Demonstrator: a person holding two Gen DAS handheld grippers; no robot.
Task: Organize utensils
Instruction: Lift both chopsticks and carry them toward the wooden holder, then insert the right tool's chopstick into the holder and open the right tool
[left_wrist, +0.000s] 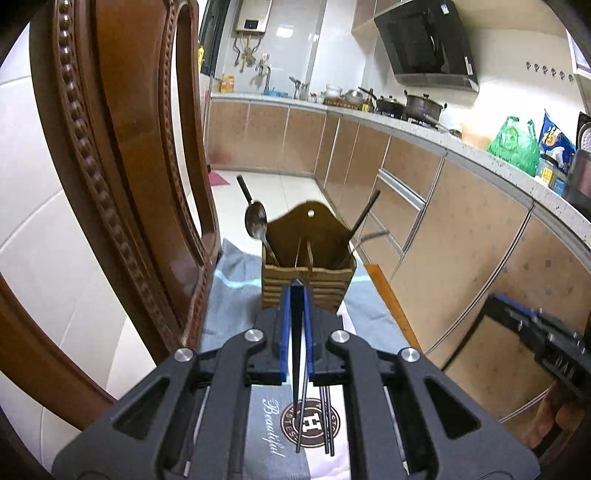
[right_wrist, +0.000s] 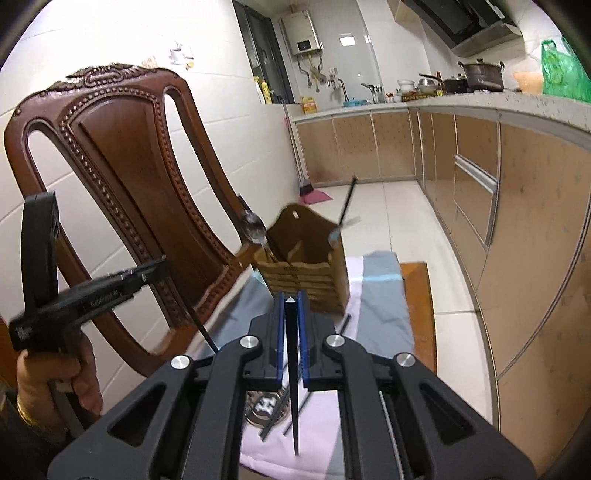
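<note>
A wooden utensil holder (left_wrist: 308, 278) (right_wrist: 306, 275) stands on a grey and white cloth (left_wrist: 236, 291) (right_wrist: 380, 306). A metal spoon (left_wrist: 256, 219) (right_wrist: 253, 227) leans in its left compartment and a dark-handled utensil (left_wrist: 364, 218) (right_wrist: 345, 206) in its right. My left gripper (left_wrist: 296, 286) is shut on a dark chopstick (left_wrist: 301, 417), held above the cloth just before the holder. In the right wrist view the left gripper (right_wrist: 159, 271) holds that chopstick (right_wrist: 201, 325) beside the chair. My right gripper (right_wrist: 291, 297) is shut with nothing between its fingers. Several loose chopsticks (left_wrist: 328, 421) (right_wrist: 275, 413) lie on the cloth.
A carved wooden chair back (left_wrist: 122, 155) (right_wrist: 125, 177) stands close at the left. Kitchen cabinets (left_wrist: 461, 236) (right_wrist: 517, 221) and a counter with pots and bags run along the right. The cloth covers a wooden surface (right_wrist: 419, 295) with tiled floor beyond. The right gripper's body (left_wrist: 546, 347) shows at the right.
</note>
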